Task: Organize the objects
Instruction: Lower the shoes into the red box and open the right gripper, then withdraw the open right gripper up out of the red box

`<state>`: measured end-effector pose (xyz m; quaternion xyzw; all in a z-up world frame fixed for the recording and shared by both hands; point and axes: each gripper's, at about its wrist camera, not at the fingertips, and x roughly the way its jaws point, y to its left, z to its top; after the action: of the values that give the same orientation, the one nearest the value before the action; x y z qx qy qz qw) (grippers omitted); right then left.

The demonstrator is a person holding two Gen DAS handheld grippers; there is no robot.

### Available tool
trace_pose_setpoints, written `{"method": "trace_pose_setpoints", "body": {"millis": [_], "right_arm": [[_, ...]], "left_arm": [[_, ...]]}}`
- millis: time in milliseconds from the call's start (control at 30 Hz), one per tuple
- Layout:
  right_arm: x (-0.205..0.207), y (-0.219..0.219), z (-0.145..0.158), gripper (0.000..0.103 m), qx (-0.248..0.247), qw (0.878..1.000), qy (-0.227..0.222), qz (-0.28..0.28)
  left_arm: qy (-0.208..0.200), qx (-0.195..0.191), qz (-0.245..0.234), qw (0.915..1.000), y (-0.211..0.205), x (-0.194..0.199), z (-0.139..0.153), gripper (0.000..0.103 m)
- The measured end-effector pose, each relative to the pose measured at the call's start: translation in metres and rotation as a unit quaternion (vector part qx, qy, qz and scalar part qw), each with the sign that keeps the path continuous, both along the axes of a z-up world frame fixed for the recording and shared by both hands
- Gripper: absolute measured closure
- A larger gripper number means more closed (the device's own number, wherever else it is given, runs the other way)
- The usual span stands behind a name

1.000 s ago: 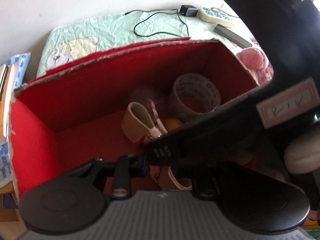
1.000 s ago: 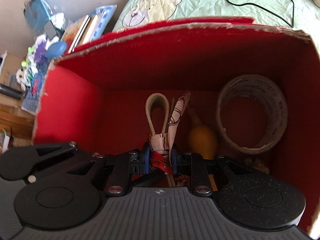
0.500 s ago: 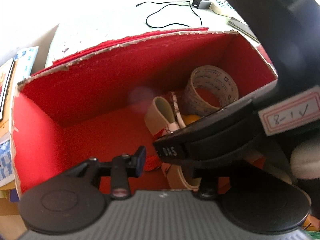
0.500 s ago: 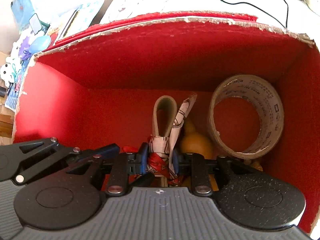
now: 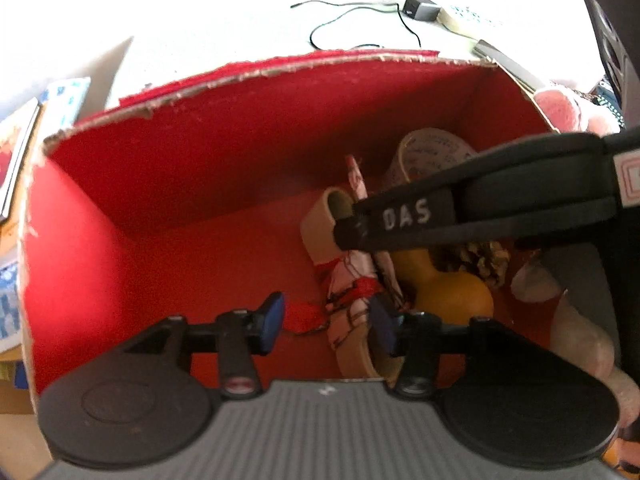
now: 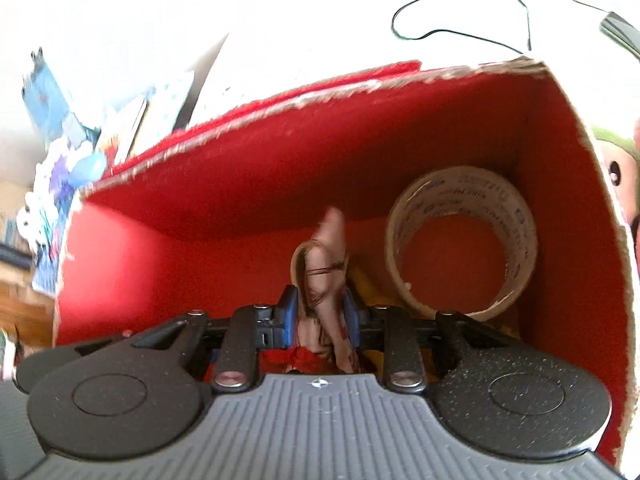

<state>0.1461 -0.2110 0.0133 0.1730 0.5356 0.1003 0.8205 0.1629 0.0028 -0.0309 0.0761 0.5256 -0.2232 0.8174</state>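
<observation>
The right gripper (image 6: 320, 316) pinches the scarf-wrapped strap bundle (image 6: 324, 264) low inside the red box (image 6: 224, 196), beside the tape roll (image 6: 460, 240); judging by this, stowing is underway, and next comes releasing it. The left gripper (image 5: 328, 324) hangs spread nearby. The right tool hides the gourd (image 5: 448, 292) partly; both views blur.

The left gripper (image 5: 326, 322) has its jaws spread apart; the right gripper (image 6: 320, 314) has its jaws clamped together.
</observation>
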Motion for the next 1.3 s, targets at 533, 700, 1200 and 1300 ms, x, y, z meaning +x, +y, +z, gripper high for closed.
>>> {"method": "trace_pose_setpoints", "body": {"millis": [533,700,1200,1300], "right_arm": [[-0.036,-0.028,0.022,0.074,0.038,0.994,-0.093,-0.032],[-0.025,-0.022,0.016,0.074,0.048,0.993,-0.099,-0.045],[-0.015,-0.006,0.006,0.074,0.048,0.993,-0.101,-0.048],[-0.016,-0.006,0.007,0.074,0.046,0.992,-0.107,-0.052]], "left_arm": [[-0.046,0.029,0.013,0.9985,-0.003,-0.007,0.000,0.040],[-0.063,0.050,0.010,0.9967,-0.014,-0.001,-0.004,0.033],[-0.058,0.057,0.043,0.9957,-0.004,-0.001,0.003,0.026],[-0.066,0.062,0.051,0.9946,-0.004,-0.004,0.008,0.024]]}}
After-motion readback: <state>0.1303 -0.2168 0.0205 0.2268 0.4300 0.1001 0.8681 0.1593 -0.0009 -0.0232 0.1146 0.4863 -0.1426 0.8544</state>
